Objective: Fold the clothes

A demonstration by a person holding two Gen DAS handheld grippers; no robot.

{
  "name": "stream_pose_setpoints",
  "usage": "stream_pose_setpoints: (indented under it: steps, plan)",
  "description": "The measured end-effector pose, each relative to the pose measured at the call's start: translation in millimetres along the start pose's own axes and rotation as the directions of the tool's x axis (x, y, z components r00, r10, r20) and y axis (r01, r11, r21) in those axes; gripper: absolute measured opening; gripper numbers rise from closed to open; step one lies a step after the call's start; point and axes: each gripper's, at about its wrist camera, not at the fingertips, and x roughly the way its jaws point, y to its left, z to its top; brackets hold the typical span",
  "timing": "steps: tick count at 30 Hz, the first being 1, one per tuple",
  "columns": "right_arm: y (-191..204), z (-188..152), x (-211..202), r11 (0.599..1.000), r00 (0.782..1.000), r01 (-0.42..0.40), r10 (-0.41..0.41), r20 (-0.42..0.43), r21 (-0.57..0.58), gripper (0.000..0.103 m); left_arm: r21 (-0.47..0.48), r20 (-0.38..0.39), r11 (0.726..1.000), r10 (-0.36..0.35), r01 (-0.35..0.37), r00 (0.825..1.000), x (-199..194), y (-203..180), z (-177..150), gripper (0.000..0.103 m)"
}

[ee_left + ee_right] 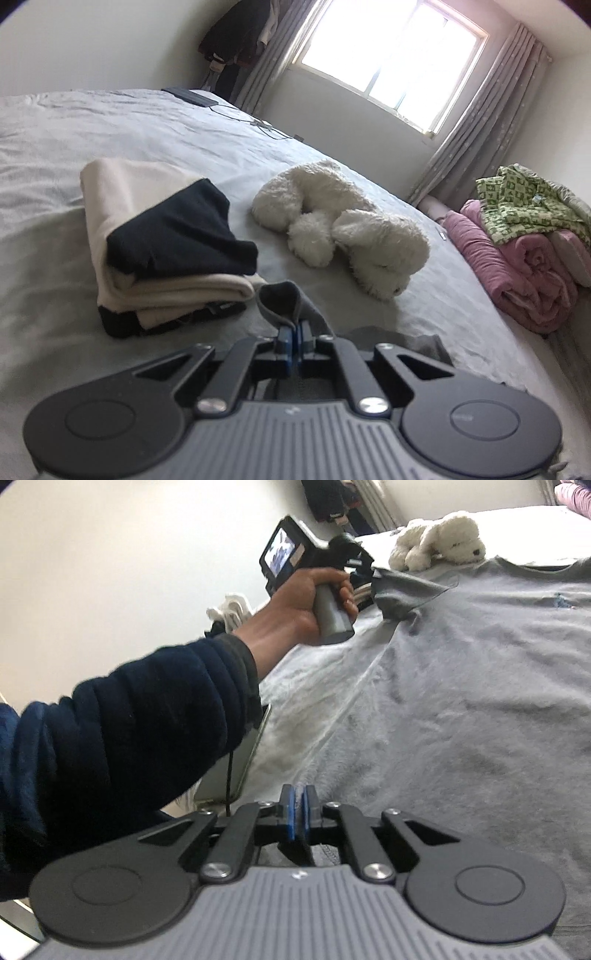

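A grey T-shirt (461, 686) lies spread flat on the bed. My left gripper (294, 326) is shut on the tip of its sleeve (284, 301), which stands lifted a little above the sheet. In the right wrist view that sleeve (402, 587) is raised at the shirt's far left corner, held by the left gripper (364, 566) in a person's hand (306, 605). My right gripper (298, 797) is shut on the shirt's near hem at its left corner. A folded stack (162, 240) of cream and black clothes sits left of the held sleeve.
A white plush dog (340, 225) lies on the bed (110, 129) beyond the shirt. Pink bedding (517, 266) and a green patterned garment (524, 206) are piled off the bed's right side. A dark-sleeved arm (129, 746) crosses the left of the right wrist view.
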Motion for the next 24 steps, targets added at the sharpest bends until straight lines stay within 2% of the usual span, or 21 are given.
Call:
stream_pose_setpoints:
  steps: [4,8,17,21,24]
  plan:
    - [-0.4,3.1,-11.2,1.0,1.0,-0.019,0.019,0.017,0.006,0.007,-0.013,-0.02,0.999,0.031,-0.032,0.999,7.6,10.8,-6.3,0.002]
    - [-7.3,8.2,-17.7,0.998,0.998,-0.037,0.036,0.044,0.04,0.007,0.006,0.006,1.0,0.016,-0.016,1.0,6.2,8.5,-6.7,0.002]
    - [-13.9,10.8,-26.8,0.996,0.993,-0.065,0.059,0.099,0.067,0.007,-0.03,0.007,1.0,0.006,-0.006,1.0,3.1,6.9,-2.7,0.002]
    - [-16.4,8.1,-31.4,0.996,0.995,-0.055,0.049,0.091,0.067,0.007,-0.025,0.009,1.0,0.014,-0.014,1.0,3.7,4.3,-3.8,0.002]
    - [-8.5,2.4,-28.1,0.997,0.997,-0.059,0.056,0.053,0.043,0.007,-0.027,0.003,0.999,0.027,-0.027,1.0,6.7,6.5,-5.5,0.002]
